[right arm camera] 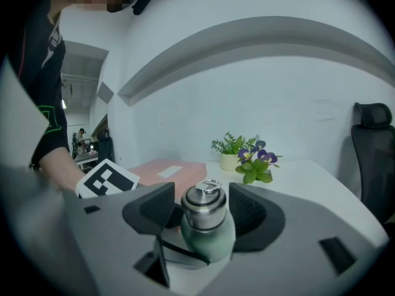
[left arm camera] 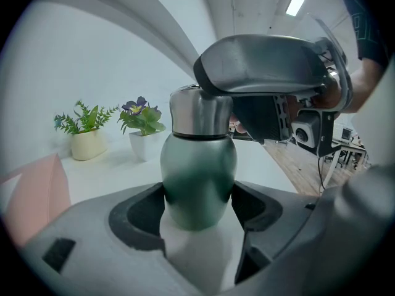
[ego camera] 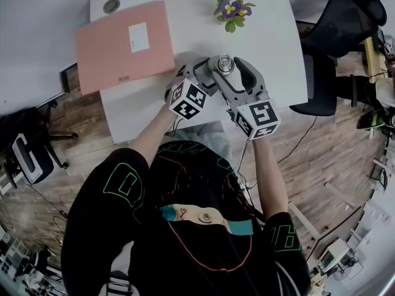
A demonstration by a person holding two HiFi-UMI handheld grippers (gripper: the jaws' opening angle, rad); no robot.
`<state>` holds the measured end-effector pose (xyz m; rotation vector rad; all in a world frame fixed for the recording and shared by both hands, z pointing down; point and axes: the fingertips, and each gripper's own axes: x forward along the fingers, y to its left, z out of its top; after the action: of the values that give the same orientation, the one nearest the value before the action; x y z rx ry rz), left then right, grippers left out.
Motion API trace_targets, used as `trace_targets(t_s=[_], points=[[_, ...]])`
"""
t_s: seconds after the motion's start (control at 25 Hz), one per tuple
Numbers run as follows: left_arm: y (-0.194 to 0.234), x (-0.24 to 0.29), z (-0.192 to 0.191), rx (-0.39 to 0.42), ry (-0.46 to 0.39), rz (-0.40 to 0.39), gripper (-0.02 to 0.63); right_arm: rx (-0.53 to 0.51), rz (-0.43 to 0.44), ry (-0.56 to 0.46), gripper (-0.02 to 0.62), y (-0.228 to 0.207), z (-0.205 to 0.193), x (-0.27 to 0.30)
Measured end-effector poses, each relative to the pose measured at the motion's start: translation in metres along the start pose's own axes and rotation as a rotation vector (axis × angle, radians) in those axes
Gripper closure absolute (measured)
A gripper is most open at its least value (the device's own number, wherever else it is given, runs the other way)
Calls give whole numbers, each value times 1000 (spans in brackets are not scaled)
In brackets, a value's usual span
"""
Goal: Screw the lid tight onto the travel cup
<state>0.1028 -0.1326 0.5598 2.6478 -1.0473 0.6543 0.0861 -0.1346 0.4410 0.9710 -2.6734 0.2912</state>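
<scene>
A green travel cup (left arm camera: 199,177) with a steel lid (left arm camera: 199,113) stands upright on the white table (ego camera: 154,113). My left gripper (left arm camera: 199,213) is shut on the cup's body, with a pad pressed to each side. My right gripper (right arm camera: 203,209) sits higher and straddles the lid (right arm camera: 203,203); its pads stand a little off the steel on both sides, so it is open. In the head view both grippers meet at the cup's top (ego camera: 224,62), the left gripper (ego camera: 216,78) from the near left and the right gripper (ego camera: 227,68) from the near right.
A pink folder (ego camera: 126,45) lies on the table to the far left of the cup. A small pot of purple flowers (ego camera: 231,8) stands behind it, with a second potted plant (left arm camera: 86,134) beside that. A black office chair (ego camera: 336,36) is off the table's right edge.
</scene>
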Motion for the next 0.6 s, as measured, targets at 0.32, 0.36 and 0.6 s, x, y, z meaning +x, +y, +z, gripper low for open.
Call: trace_targets(t_s=[0.32,0.36,0.6], points=[[1,0,0,2,1,-2,258,-80,147,43,325,-1,2,-3],[1,0,0,2,1,-2,258,-91,166,50,327,-1,2,-3],[0,0,0,1,1,-2,258,-126,273,95,330,1,-2,3]])
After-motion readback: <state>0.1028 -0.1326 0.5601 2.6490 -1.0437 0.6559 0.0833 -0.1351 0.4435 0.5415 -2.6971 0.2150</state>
